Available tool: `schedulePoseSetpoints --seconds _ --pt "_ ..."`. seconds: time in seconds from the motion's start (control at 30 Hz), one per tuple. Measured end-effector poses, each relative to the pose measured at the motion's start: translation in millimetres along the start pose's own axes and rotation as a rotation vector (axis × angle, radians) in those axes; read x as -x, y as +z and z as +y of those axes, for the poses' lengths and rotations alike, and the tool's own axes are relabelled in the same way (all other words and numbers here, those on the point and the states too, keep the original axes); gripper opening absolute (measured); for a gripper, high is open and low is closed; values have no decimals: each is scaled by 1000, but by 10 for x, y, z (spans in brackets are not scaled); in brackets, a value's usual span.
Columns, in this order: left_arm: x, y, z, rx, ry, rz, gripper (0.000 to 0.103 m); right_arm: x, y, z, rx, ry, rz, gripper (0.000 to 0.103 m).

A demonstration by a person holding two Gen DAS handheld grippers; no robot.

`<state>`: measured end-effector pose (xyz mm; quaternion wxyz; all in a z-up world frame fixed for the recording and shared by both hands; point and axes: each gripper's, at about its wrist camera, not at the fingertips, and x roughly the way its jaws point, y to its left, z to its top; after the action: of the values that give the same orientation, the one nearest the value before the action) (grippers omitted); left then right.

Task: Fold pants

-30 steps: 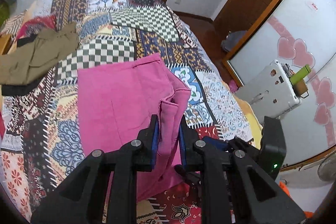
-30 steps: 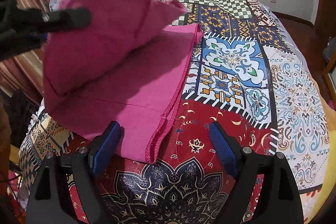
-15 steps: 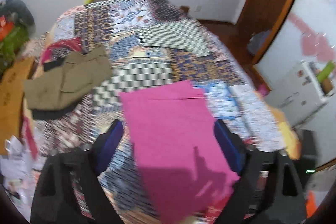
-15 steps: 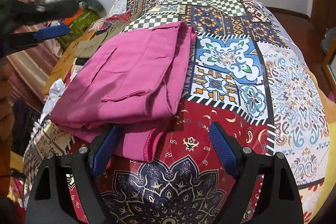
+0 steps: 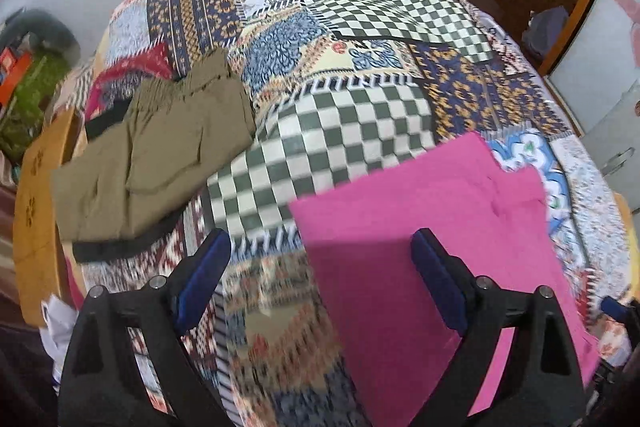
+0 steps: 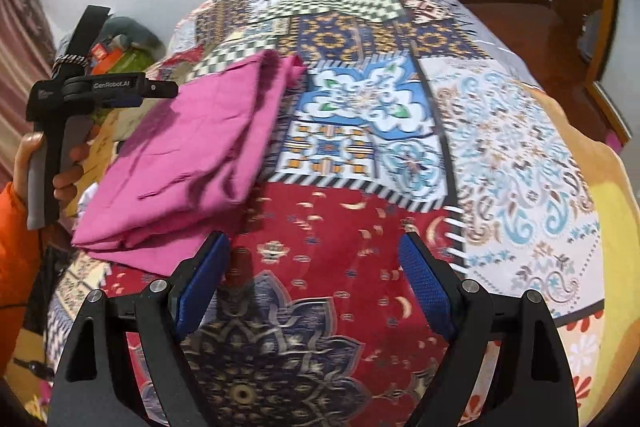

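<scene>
I see the folded pink fabric pants [image 5: 432,235] lying flat on the bed's patchwork quilt [image 5: 352,123], near its front edge. My left gripper [image 5: 320,275] hangs above the quilt with its blue-padded fingers [image 5: 202,273] spread wide and nothing between them; the pants sit under its right finger. My right gripper [image 6: 312,279] is also spread wide and empty, over the red quilt patch, with the pants [image 6: 192,163] just beyond its left finger. Olive-green folded trousers [image 5: 152,155] lie well apart to the left.
</scene>
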<state>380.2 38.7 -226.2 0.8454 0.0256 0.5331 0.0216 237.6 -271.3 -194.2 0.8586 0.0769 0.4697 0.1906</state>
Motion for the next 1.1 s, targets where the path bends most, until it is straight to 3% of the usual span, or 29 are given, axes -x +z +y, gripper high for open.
schedulePoseSetpoints --seconds 0.1,0.2,0.57,0.8,1.1 --pt "-214 5 73 29 38 41 98 12 -19 -66 -21 -20 1 84" --pt "-328 -94 173 54 23 69 102 57 -22 -110 -39 -27 -7 84" --pt "194 -678 581 91 117 36 102 269 -17 12 -4 -21 -43 84" --pt "486 -1210 791 186 6 61 102 326 21 232 39 -3 -62 84" --pt "835 -1643 666 185 -53 20 102 290 72 559 97 69 -63 84"
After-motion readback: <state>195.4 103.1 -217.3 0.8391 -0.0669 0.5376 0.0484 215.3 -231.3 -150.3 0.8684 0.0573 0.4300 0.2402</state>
